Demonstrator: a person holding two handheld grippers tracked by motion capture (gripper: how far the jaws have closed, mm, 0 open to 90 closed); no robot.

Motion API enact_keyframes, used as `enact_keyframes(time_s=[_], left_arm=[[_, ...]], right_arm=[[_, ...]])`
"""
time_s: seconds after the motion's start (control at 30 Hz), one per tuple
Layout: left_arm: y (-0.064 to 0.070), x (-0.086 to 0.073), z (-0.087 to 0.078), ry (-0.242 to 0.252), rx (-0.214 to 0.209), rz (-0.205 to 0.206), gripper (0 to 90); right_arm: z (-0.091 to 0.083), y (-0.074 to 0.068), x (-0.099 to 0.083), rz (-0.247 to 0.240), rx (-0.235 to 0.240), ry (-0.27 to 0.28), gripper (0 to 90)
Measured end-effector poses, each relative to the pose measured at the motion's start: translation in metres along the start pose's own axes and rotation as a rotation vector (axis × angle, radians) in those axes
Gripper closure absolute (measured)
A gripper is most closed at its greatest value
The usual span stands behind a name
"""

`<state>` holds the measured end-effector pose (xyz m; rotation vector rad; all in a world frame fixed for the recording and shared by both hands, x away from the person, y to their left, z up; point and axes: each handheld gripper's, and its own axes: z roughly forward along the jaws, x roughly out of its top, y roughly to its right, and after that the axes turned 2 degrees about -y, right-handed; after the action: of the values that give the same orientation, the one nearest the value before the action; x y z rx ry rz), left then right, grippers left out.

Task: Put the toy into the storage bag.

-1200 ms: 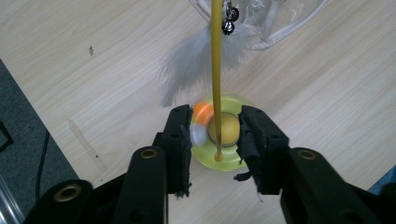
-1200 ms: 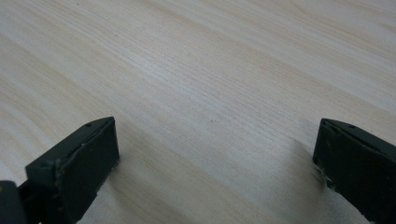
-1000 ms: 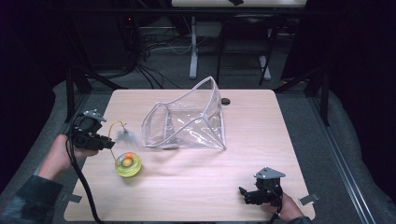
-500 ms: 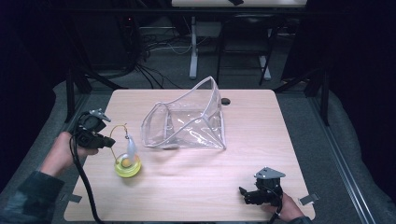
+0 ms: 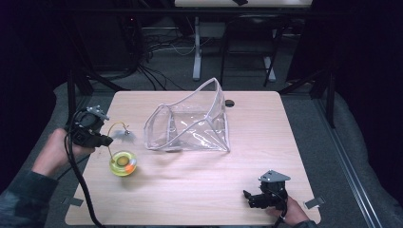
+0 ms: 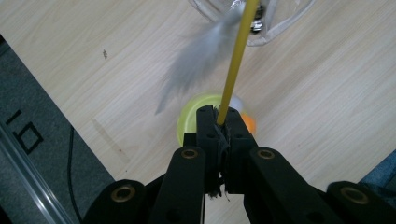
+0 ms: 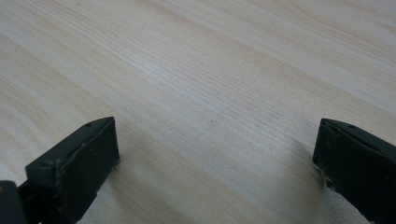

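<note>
A yellow round toy base (image 5: 122,163) with an orange ball sits on the table's left side. A thin yellow wand (image 5: 113,130) arcs up from it to a grey feather (image 5: 127,136). My left gripper (image 5: 107,140) is shut on that wand just above the base. In the left gripper view the jaws (image 6: 218,114) pinch the yellow wand (image 6: 236,60), the feather (image 6: 196,58) blurs beside it, and the base (image 6: 191,123) lies beneath. My right gripper (image 5: 247,197) rests open near the front right edge, its jaws (image 7: 217,154) wide apart over bare wood.
A clear plastic pouch (image 5: 190,126) with a white rim lies open at the table's middle, its mouth facing the toy; its edge (image 6: 261,28) is just beyond the feather. A small dark hole (image 5: 230,102) marks the far edge. The wooden table (image 5: 199,180) has dark floor all round it.
The feather end dipped down over the base half a second ago and has swung back up toward the pouch. The left gripper shifted slightly. The right gripper stayed still.
</note>
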<state>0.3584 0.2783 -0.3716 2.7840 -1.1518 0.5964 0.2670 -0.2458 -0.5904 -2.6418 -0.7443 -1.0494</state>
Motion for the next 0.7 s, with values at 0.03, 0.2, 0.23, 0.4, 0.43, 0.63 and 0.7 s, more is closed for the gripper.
enact_keyframes(time_s=[0.03,0.2,0.23,0.4,0.43,0.63,0.7], left_arm=[[0.000,0.000,-0.001,0.001,0.001,0.002,87.8],[0.000,0.004,-0.006,-0.006,0.005,0.015,87.8],[0.000,0.004,-0.006,-0.011,0.006,0.016,87.8],[-0.001,0.008,-0.010,-0.027,0.008,0.026,87.9],[-0.001,0.009,-0.010,-0.029,0.009,0.028,87.9],[-0.002,0.015,-0.019,-0.034,0.022,0.043,87.8],[-0.002,0.017,-0.021,-0.037,0.027,0.047,87.8]], right_arm=[[0.000,0.000,0.000,0.000,0.000,0.000,0.0],[0.000,0.000,0.000,-0.003,-0.003,-0.003,0.0],[0.000,0.000,0.000,-0.003,-0.003,-0.003,0.0],[0.000,0.000,0.000,-0.002,-0.003,-0.003,0.0],[0.000,0.000,0.000,-0.002,-0.003,-0.003,0.0],[0.000,0.000,0.000,-0.002,-0.003,-0.005,0.0],[0.000,0.000,0.000,-0.003,-0.002,-0.006,0.0]])
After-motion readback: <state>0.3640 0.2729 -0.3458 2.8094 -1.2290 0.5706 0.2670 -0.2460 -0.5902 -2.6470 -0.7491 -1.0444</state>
